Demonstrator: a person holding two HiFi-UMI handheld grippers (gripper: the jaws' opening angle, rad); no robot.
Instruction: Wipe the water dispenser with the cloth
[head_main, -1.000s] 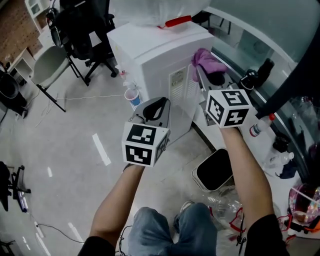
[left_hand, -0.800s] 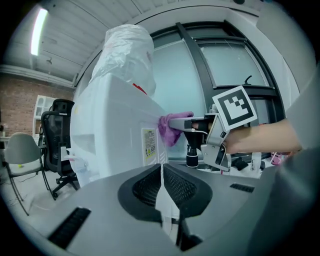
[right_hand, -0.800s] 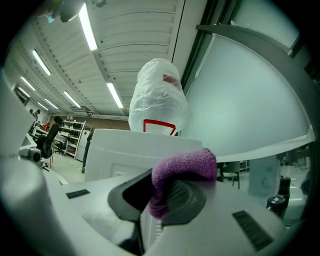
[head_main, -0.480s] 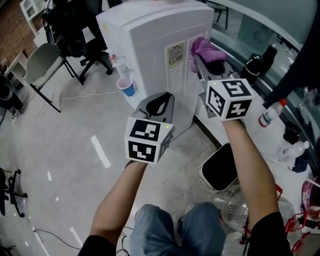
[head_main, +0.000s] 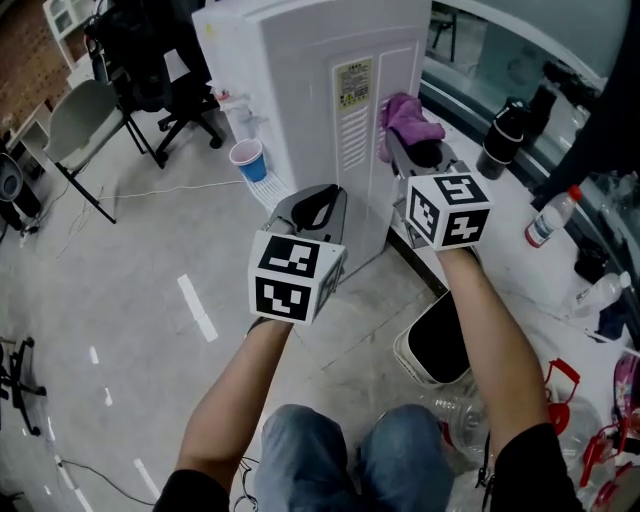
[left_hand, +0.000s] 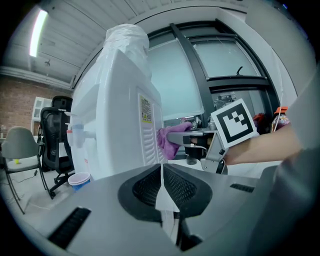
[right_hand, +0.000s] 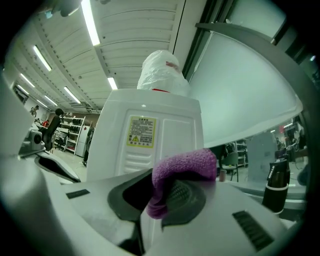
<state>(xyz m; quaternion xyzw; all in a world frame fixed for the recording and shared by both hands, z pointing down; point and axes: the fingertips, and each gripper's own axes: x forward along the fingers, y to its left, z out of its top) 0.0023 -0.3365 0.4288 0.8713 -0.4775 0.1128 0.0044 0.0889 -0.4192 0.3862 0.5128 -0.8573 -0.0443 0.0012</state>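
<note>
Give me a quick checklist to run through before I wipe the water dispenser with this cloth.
1. Cloth clamped in the right gripper: ok.
2. Cloth pressed against the water dispenser at its vented panel: cannot tell; it sits right at the panel.
3. Left gripper out of the wiping path: ok; shut, empty, held lower.
4. Cup away from the cloth: ok; it stands round at the tap side.

Right tool (head_main: 400, 142) drops its purple cloth (head_main: 412, 115) down the back edge of the water dispenser (head_main: 300, 60)'s side panel: level with the label (head_main: 352, 78) half a second ago, now below it. Dispenser top has left the head view.
</note>
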